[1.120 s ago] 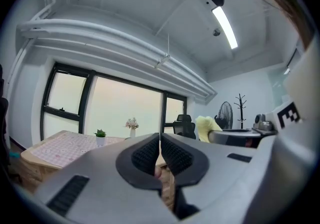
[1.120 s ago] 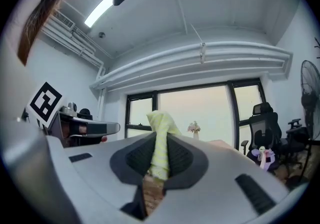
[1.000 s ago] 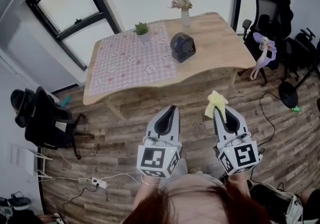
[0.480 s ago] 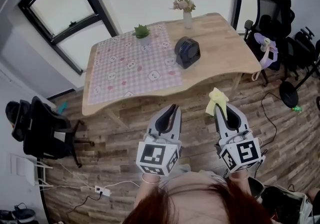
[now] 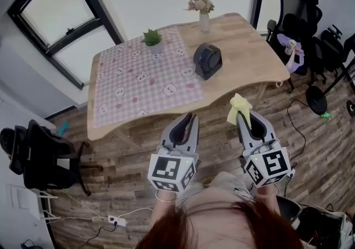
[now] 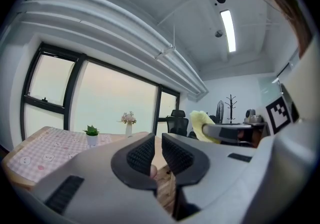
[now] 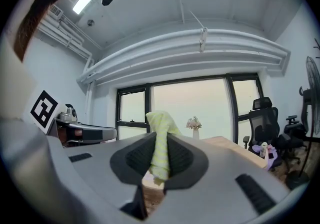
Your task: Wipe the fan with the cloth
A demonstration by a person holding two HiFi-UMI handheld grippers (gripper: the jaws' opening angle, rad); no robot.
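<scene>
Fan [image 5: 208, 60]: dark, round, stands on bare wood of the table [image 5: 252, 48]. It's roughly mid-table, just beside the right edge of the pink checked mat [image 5: 138, 84].

Cloth [image 5: 239, 107]: pale yellow, not on the table. It's pinched btwn the jaws of the right gripper [image 5: 243, 118], w/ a bunch poking out past the tips and a strip hanging down btwn the pads. The right gripper is clamped on it, over the plank floor [image 5: 138, 142] short of the table's near edge and well apart from the fan.

Left gripper [image 5: 190, 116]: beside the right one, jaws drawn together w/ nothing held. It's over the floor at the table's near edge. Both point toward the table.

Also on the table: potted plant [image 5: 152, 37] at the mat's far right corner, and vase w/ flowers [image 5: 202, 12] at the far edge behind the fan.

Off the table: black office chairs [image 5: 297, 6] past its right end, another black chair [image 5: 47, 153] on the floor at left.
</scene>
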